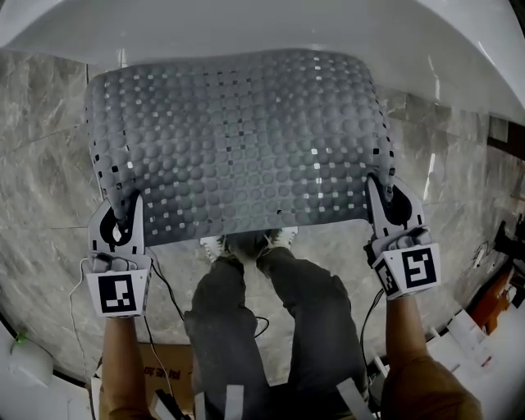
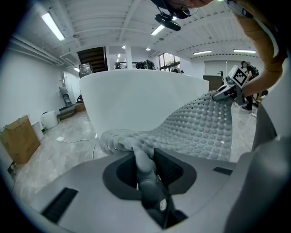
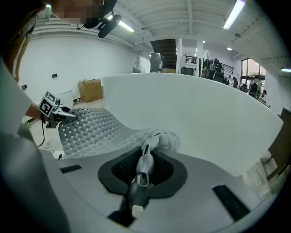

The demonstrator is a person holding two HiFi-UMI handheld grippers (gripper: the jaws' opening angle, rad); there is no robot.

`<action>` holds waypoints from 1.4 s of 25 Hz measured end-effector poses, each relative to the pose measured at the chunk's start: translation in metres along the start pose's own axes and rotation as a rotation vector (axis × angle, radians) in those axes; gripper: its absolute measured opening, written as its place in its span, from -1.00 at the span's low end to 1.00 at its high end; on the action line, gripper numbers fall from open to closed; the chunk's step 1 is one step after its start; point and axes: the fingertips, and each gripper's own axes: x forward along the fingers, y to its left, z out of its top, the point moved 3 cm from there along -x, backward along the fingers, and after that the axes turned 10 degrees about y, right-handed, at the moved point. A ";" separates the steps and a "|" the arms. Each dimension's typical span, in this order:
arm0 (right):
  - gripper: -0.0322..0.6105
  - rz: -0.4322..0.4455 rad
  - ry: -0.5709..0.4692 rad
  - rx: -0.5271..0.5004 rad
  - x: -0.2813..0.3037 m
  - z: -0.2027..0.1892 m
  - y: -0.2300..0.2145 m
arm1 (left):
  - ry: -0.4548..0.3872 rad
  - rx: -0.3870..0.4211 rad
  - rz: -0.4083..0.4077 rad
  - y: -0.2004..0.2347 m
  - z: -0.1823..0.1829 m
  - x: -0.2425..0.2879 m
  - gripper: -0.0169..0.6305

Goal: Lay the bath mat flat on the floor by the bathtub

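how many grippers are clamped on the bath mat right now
2. The left gripper is shut on the near left corner of the bath mat; the right gripper is shut on its near right corner. No other gripper shows.

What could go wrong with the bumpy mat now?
1. The left tool and right tool each pinch just one near corner of the mat, so it might slip out.
2. Its far edge hangs close to the bathtub and could fold under instead of lying flat.
3. The person's shoes peek out below the near edge; the mat might land on them.
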 end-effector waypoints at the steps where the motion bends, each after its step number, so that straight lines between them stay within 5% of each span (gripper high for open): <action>1: -0.75 0.004 0.000 0.000 -0.006 0.004 0.000 | 0.005 0.003 0.004 0.001 0.005 -0.008 -0.69; 9: -0.75 0.012 0.009 0.008 0.012 -0.007 -0.006 | 0.030 0.026 0.026 0.002 0.004 0.002 -0.69; 24: -0.75 0.064 0.023 0.007 -0.052 0.030 -0.039 | 0.082 0.098 0.052 -0.014 0.085 -0.060 -0.69; 35: -0.75 0.048 0.057 0.000 -0.007 -0.027 -0.022 | 0.066 0.099 0.032 -0.007 0.030 -0.018 -0.69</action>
